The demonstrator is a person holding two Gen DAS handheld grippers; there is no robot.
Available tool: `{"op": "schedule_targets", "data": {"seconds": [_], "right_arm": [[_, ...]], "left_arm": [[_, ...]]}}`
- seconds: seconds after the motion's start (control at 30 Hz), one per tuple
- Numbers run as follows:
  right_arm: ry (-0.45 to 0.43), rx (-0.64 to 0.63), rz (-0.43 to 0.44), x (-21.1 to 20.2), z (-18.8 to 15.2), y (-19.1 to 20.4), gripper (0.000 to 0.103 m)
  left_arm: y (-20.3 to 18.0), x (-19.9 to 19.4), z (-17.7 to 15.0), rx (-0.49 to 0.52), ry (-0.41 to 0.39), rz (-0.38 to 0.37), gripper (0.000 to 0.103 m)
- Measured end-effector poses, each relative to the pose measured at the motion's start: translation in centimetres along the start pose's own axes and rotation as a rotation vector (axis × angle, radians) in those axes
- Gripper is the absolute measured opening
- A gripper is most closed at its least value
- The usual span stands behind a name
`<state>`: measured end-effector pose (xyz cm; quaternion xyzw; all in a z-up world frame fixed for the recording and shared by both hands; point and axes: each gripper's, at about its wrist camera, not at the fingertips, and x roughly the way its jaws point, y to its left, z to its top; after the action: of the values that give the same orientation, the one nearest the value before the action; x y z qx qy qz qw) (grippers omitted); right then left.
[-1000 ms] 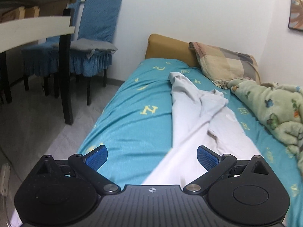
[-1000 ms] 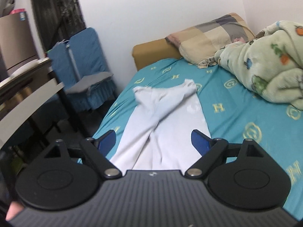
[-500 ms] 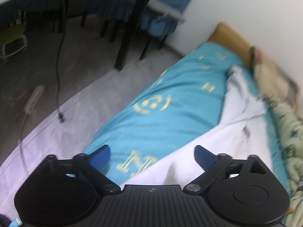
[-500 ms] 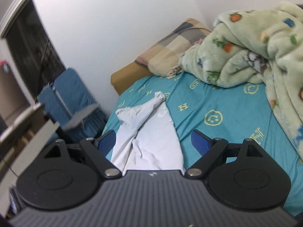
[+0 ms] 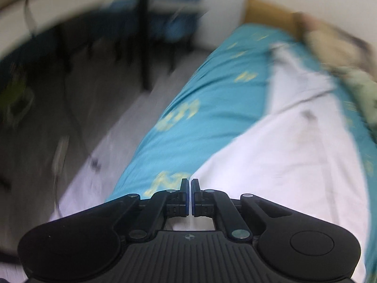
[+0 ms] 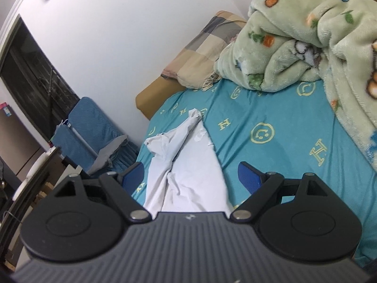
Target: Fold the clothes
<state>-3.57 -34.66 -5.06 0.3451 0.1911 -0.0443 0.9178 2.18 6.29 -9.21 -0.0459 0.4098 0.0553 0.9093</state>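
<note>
A white garment [image 5: 289, 127] lies lengthwise on the teal bed sheet [image 5: 212, 99], its far end bunched and twisted. It also shows in the right wrist view [image 6: 186, 165]. My left gripper [image 5: 190, 184] is shut at the garment's near left edge; white cloth shows just behind the closed pads, so it seems to pinch that edge. The left wrist view is motion-blurred. My right gripper [image 6: 190, 174] is open above the near part of the garment, one finger on each side of it.
A green patterned blanket [image 6: 306, 37] is heaped on the right of the bed. A checked pillow [image 6: 209, 47] lies at the head. Blue-covered chairs [image 6: 89, 129] and a dark table [image 5: 70, 9] stand on the floor left of the bed.
My left gripper has closed from open at the garment's near left edge. My right gripper stayed open and tilted further up towards the blanket and wall.
</note>
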Motion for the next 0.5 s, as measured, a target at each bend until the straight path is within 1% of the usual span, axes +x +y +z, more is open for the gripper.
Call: {"op": "schedule_targets", "data": {"seconds": [0.07, 0.13, 0.17, 0.23, 0.27, 0.33, 0.43, 0.47, 0.5], "right_arm": [[-0.007, 0.001, -0.007, -0.1, 0.2, -0.3, 0.088], [-0.01, 0.005, -0.004, -0.1, 0.3, -0.6, 0.088], [-0.011, 0.007, -0.003, -0.1, 0.4, -0.7, 0.088], [-0.006, 0.008, 0.001, 0.0, 0.5, -0.9, 0.088], [-0.001, 0.007, -0.001, 0.0, 0.4, -0.9, 0.088], [0.009, 0.003, -0.004, 0.2, 0.4, -1.0, 0.088], [0.021, -0.003, -0.008, 0.3, 0.4, -1.1, 0.088], [0.025, -0.006, -0.008, 0.3, 0.3, -1.1, 0.088], [0.028, -0.01, -0.008, 0.3, 0.2, -1.0, 0.088]], "left_arm": [[-3.3, -3.7, -1.2, 0.123, -0.112, -0.057, 0.002], [-6.3, -7.0, -2.8, 0.219, -0.201, -0.136, 0.002], [-7.8, -8.1, -3.8, 0.261, -0.227, -0.173, 0.002], [-10.5, -9.4, -5.7, 0.342, -0.244, -0.233, 0.001], [-11.7, -9.4, -6.6, 0.378, -0.232, -0.263, 0.001], [-13.4, -8.2, -8.1, 0.433, -0.161, -0.309, 0.001], [-14.5, -6.0, -9.4, 0.484, -0.047, -0.325, 0.002], [-14.8, -5.2, -9.9, 0.501, -0.008, -0.331, 0.003], [-14.9, -4.9, -9.9, 0.504, 0.011, -0.339, 0.006]]}}
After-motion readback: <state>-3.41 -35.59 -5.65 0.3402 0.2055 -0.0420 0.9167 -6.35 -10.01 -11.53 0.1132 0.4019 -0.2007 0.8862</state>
